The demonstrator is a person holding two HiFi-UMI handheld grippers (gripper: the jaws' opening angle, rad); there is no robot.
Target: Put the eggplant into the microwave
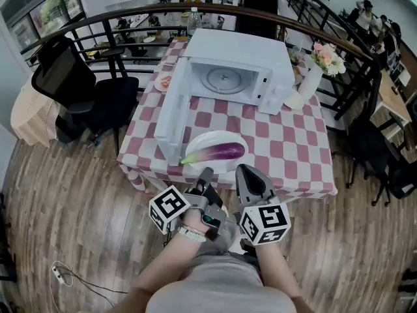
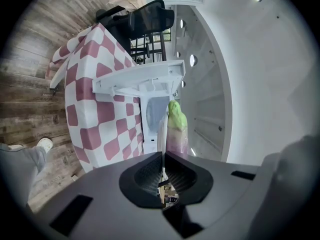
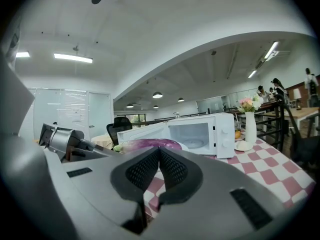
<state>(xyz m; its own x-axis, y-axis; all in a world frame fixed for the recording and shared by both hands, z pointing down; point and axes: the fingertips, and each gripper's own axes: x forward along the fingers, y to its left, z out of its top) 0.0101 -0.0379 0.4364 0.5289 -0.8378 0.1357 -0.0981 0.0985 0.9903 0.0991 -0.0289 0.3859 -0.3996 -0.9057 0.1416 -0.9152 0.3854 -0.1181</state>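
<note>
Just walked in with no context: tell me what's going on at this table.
A person stands at the checkered table with a gripper in each hand. The left gripper and the right gripper are both shut and empty, close to the table's near edge. The eggplant lies on a white plate just ahead of them, not yet picked up. Behind it the microwave stands with its door swung open and only the turntable inside.

Observed eggplant [image 1: 218, 152] on white plate [image 1: 201, 141] near checkered table [image 1: 290, 152] front edge. Noted microwave [image 1: 251, 49] behind, door [image 1: 171, 113] open. Recorded left gripper [image 1: 206, 175] and right gripper [image 1: 247, 173] near plate.
</note>
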